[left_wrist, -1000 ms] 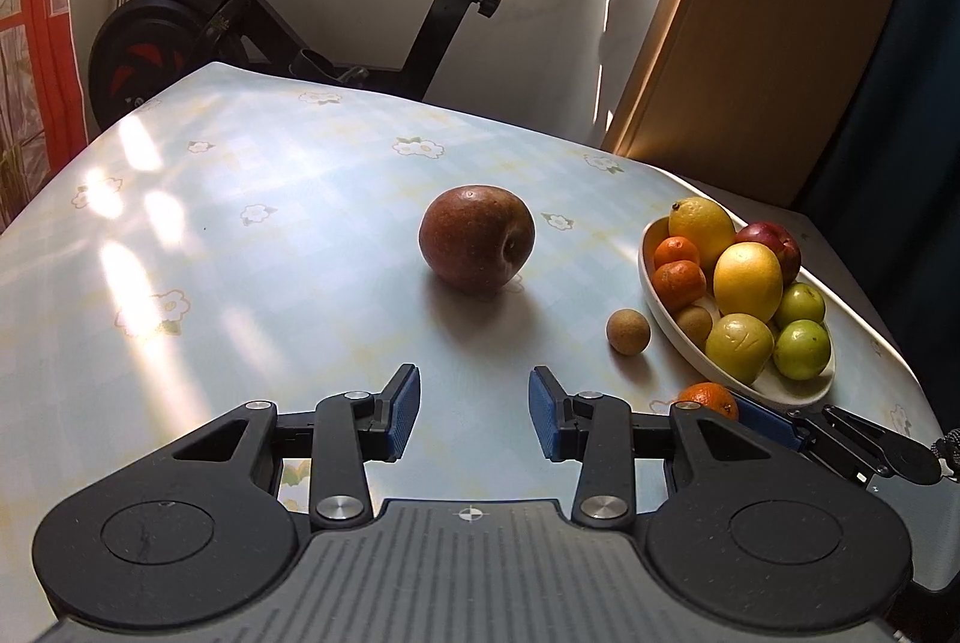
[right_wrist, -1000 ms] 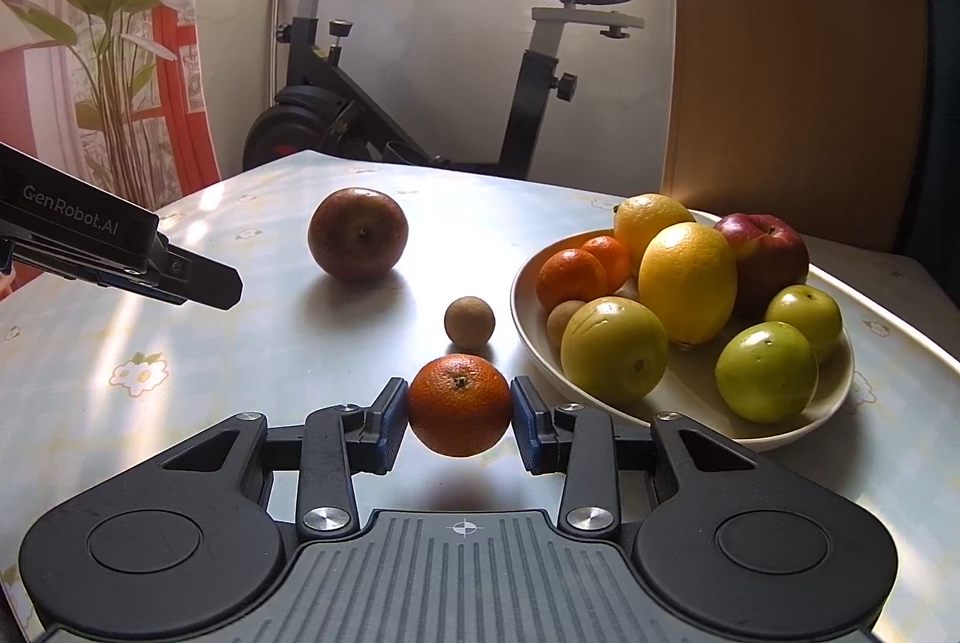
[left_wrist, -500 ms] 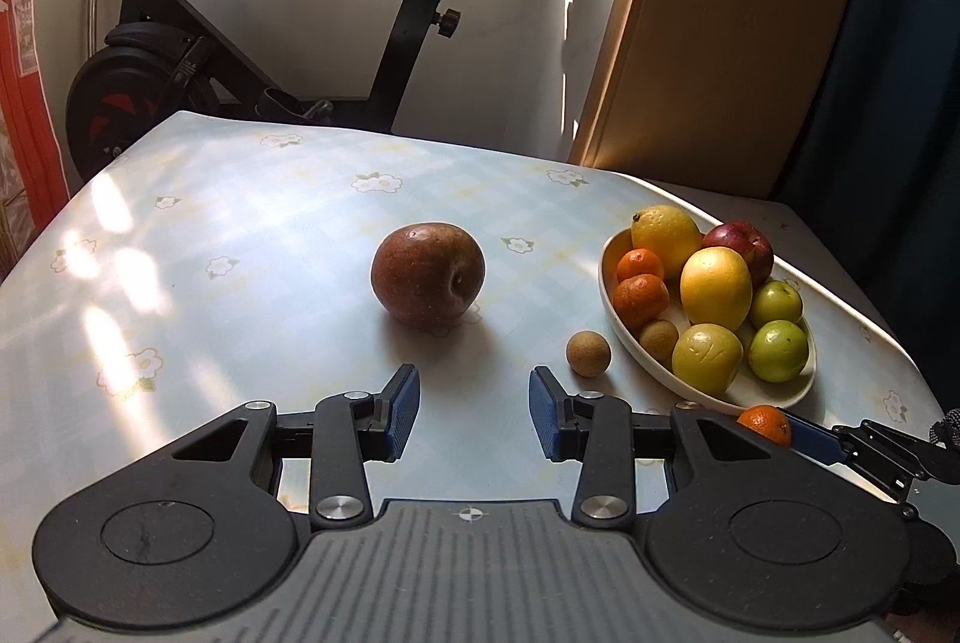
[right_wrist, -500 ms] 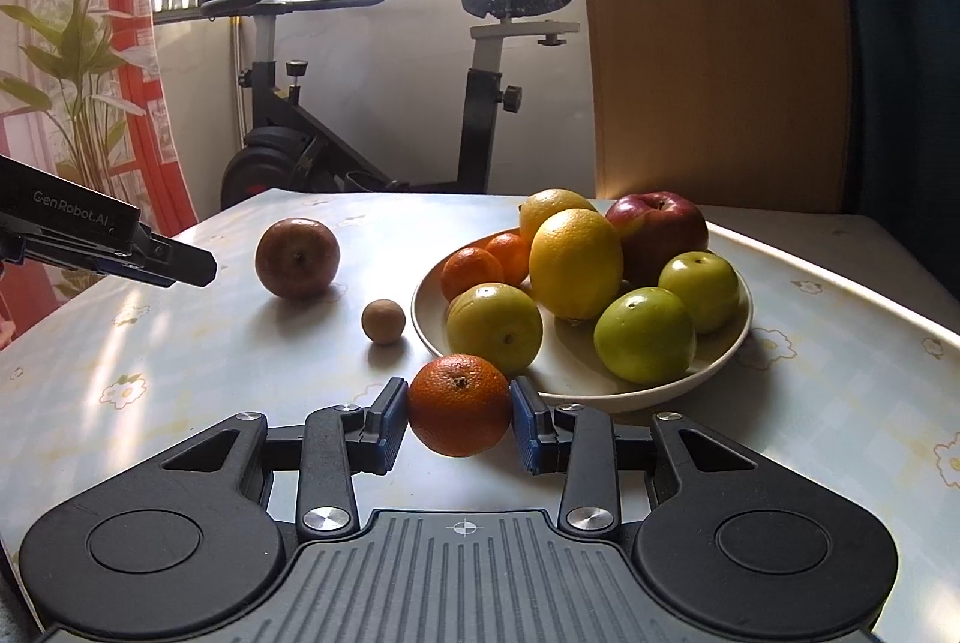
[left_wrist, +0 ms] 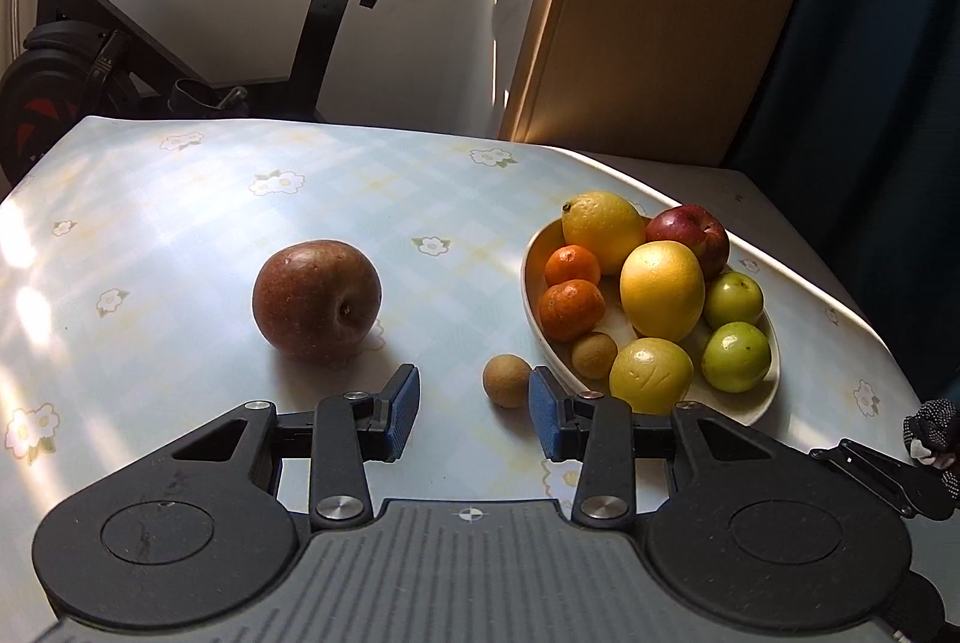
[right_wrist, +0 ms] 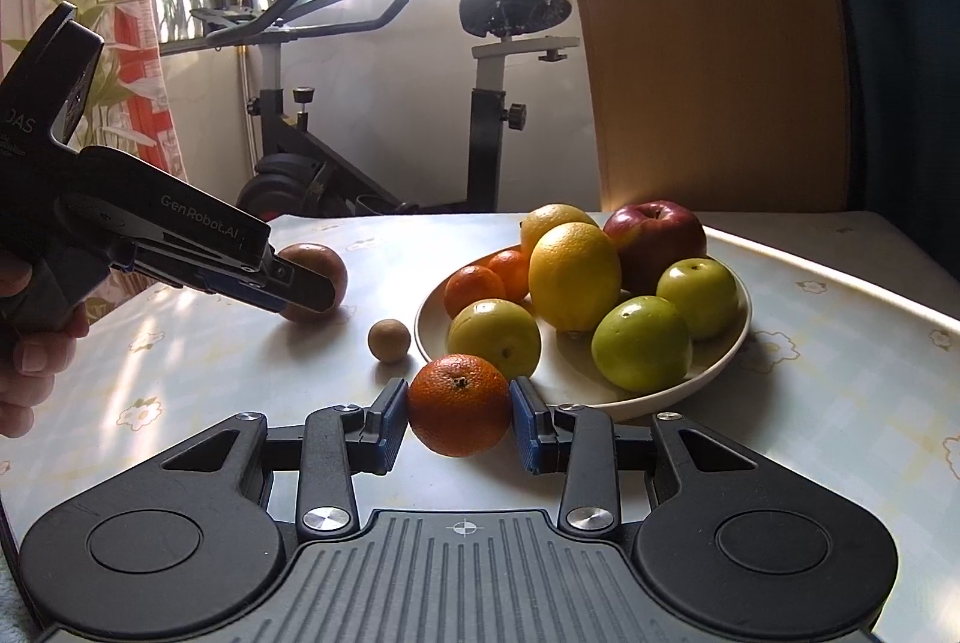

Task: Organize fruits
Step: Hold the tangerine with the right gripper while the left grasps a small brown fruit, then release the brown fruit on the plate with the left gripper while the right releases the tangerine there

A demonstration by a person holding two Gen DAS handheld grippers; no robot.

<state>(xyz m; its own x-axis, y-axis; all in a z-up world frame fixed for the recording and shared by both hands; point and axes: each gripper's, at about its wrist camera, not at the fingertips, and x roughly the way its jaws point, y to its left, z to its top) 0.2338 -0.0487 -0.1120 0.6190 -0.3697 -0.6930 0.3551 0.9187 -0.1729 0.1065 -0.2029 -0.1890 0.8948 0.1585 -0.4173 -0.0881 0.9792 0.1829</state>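
The right gripper (right_wrist: pixel 459 418) has its jaws pinching a tangerine (right_wrist: pixel 459 403), one blue pad pressed to each side of it. The fruit sits between the jaws just in front of the white bowl (right_wrist: pixel 708 373), close to its near rim; whether the tangerine rests on the tabletop (right_wrist: pixel 810 403) or is lifted off it cannot be told, since its underside is hidden behind the gripper body.

The left gripper (left_wrist: pixel 474 406) has its jaws spread wide and holds nothing. A small round brown fruit (left_wrist: pixel 507 380) lies on the tabletop just left of the bowl (left_wrist: pixel 531 307), ahead of the jaws and close to the right-hand pad; contact with that pad cannot be made out. A large reddish-brown fruit (left_wrist: pixel 317 301) lies farther left of the bowl, beyond the left-hand pad and apart from it.

In the right wrist view the left gripper (right_wrist: pixel 294 283) crosses in front of that large fruit (right_wrist: pixel 324 265) and hides most of it. In the left wrist view only a black edge of the right gripper shows at the lower right, and the tangerine is out of sight there.

The bowl holds yellow citrus, a red apple, green fruits, two small tangerines and another small brown fruit, several overlapping so their lower parts are hidden.
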